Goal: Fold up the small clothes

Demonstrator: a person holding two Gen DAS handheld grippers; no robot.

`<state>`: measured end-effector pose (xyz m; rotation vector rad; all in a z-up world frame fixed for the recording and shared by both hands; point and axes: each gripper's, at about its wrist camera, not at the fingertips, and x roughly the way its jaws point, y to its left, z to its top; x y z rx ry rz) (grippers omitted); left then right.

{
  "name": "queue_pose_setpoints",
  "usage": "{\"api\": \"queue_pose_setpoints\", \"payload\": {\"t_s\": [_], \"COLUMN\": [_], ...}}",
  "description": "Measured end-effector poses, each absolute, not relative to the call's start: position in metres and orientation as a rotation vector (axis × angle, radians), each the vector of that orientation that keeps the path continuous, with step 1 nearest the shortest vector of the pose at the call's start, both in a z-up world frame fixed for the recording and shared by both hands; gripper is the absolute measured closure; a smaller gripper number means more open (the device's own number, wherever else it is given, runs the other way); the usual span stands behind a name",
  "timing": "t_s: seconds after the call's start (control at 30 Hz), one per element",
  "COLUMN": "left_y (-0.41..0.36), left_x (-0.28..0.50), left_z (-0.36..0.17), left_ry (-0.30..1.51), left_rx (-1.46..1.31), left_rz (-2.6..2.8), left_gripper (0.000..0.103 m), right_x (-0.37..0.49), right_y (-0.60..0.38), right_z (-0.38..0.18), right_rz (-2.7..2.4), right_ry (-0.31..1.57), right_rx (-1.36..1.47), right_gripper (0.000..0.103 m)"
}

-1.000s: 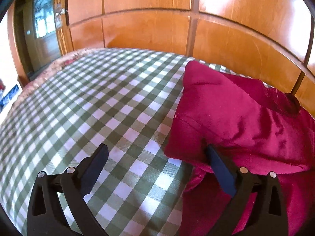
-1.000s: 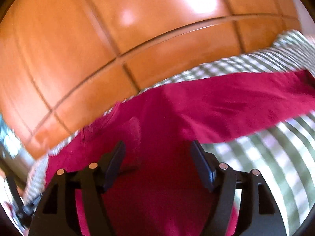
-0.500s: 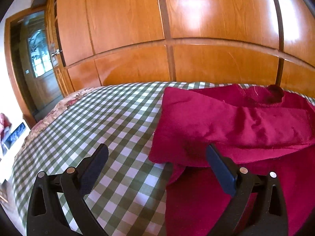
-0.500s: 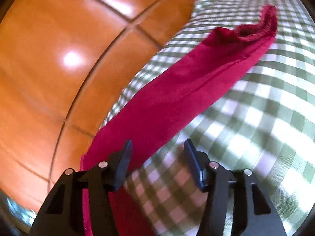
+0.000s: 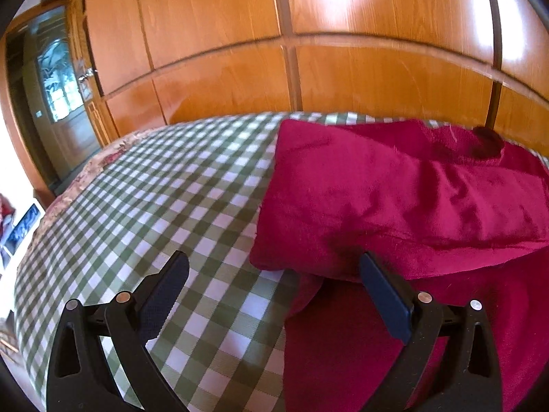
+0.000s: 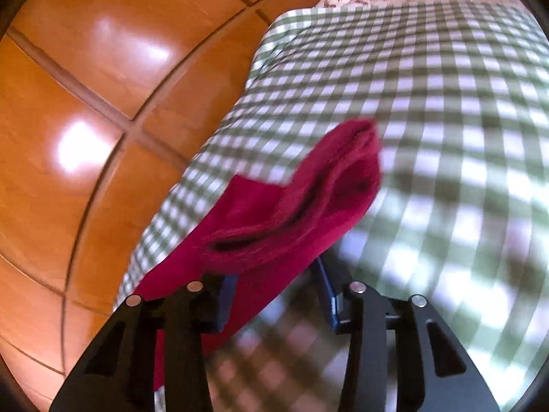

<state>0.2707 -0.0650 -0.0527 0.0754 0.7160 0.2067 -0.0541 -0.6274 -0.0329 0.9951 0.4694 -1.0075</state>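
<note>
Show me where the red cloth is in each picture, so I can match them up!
Left wrist view: the red cloth fills the right half, folded over itself on the checked sheet.
Right wrist view: the same cloth runs from the middle down to the lower left, passing between the right gripper fingers.
Shared landmark: the orange wooden panels behind the bed.

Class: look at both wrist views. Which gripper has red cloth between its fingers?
The right gripper: the red garment lies between its closing fingers. The left gripper stands wide open over the checked cloth.
</note>
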Motion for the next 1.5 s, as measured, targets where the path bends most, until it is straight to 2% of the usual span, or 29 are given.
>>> {"api": "queue_pose_setpoints", "payload": {"t_s": [0.27,0.3,0.33,0.67,0.93,1.13,1.27,1.37,1.4,1.43,1.5], "left_y": [-0.064,-0.064,-0.063,-0.061,-0.06,-0.058,-0.058,-0.058,-0.058,-0.057,-0.056], "left_x": [0.273,0.274,0.274,0.275,0.276,0.276,0.276,0.277,0.277,0.278,0.279], "left_z": [-0.056,-0.056,-0.056,-0.057,-0.057,-0.057,-0.058,-0.058,-0.059,-0.059,-0.06], "left_ry": [0.735,0.735,0.735,0.737,0.738,0.741,0.74,0.742,0.744,0.746,0.752], "left_rx": [0.078,0.076,0.073,0.064,0.057,0.045,0.044,0.041,0.04,0.038,0.031], "left_rz": [0.203,0.202,0.201,0.2,0.197,0.193,0.192,0.19,0.189,0.188,0.184], "left_gripper": [0.005,0.005,0.005,0.004,0.004,0.004,0.004,0.004,0.004,0.004,0.004], "right_x": [-0.067,-0.067,-0.066,-0.032,0.067,0.136,0.174,0.195,0.199,0.2,0.194], "right_y": [-0.655,-0.657,-0.657,-0.631,-0.539,-0.466,-0.424,-0.397,-0.391,-0.388,-0.384], "right_z": [-0.033,-0.032,-0.03,-0.004,0.032,0.029,0.006,-0.024,-0.037,-0.045,-0.052], "right_rz": [-1.028,-1.028,-1.025,-0.994,-0.73,-0.533,-0.427,-0.385,-0.375,-0.364,-0.342], "right_ry": [0.494,0.498,0.5,0.512,0.559,0.616,0.708,0.81,0.853,0.88,0.892], "right_rx": [1.003,0.999,0.992,0.85,0.561,0.418,0.359,0.304,0.288,0.289,0.314], "right_gripper": [0.086,0.092,0.095,0.096,0.096,0.096,0.096,0.083,0.066,0.044,0.029]}}
